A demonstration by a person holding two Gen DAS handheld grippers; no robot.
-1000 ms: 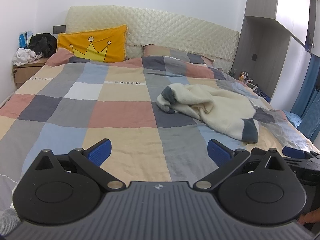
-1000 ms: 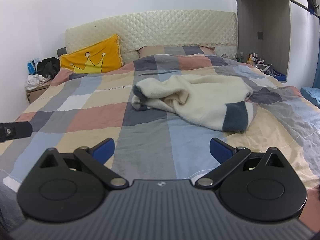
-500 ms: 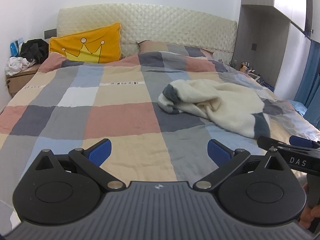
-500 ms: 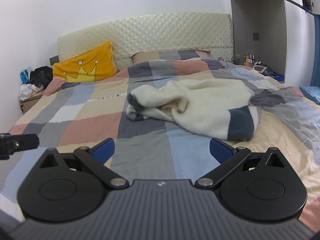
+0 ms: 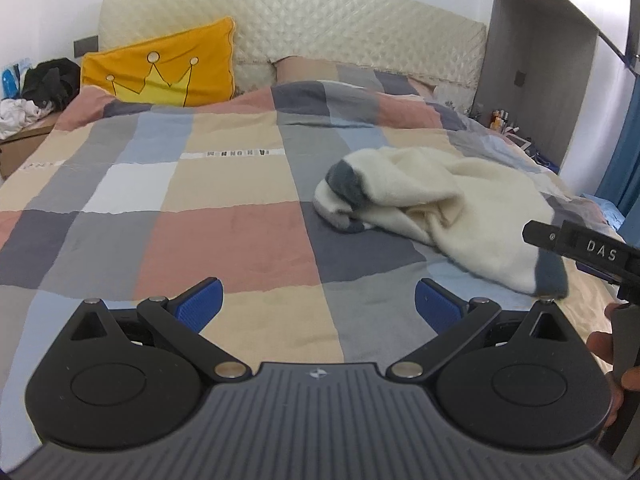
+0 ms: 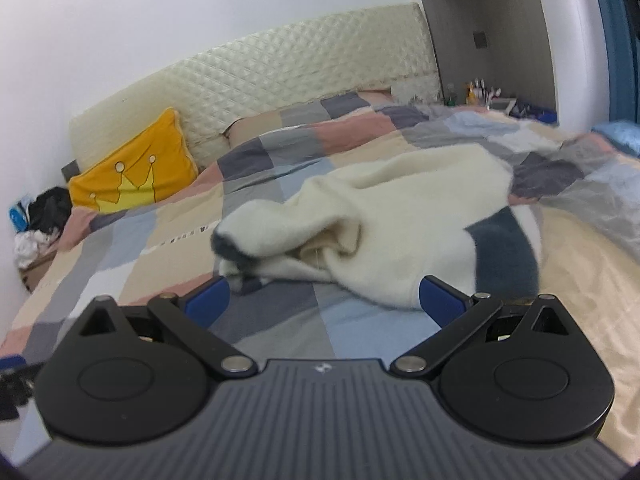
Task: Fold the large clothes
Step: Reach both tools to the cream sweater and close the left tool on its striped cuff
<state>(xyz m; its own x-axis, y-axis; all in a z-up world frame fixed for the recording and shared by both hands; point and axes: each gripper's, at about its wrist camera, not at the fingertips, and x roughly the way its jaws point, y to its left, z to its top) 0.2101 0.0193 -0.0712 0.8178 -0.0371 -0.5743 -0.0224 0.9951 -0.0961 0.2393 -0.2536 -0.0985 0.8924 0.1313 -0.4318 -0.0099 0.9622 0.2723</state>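
Observation:
A cream fleece garment [image 5: 448, 208] with dark grey cuffs lies crumpled on the checked bedspread [image 5: 224, 236], right of the bed's middle. It also shows in the right wrist view [image 6: 384, 236], close ahead. My left gripper [image 5: 318, 306] is open and empty, above the bedspread well short of the garment. My right gripper [image 6: 324, 300] is open and empty, its blue fingertips [image 6: 440, 300] just before the garment's near edge. The right gripper's body shows at the right edge of the left wrist view [image 5: 584, 248].
An orange crown pillow [image 5: 160, 68] leans on the quilted headboard [image 5: 320, 52]. A nightstand with piled clothes [image 5: 36, 92] stands at the left. A grey wardrobe [image 5: 532, 72] and blue curtain [image 5: 624, 160] are at the right.
Both grippers have moved forward toward the garment. The right gripper has tilted and come much closer to it. Both stay open.

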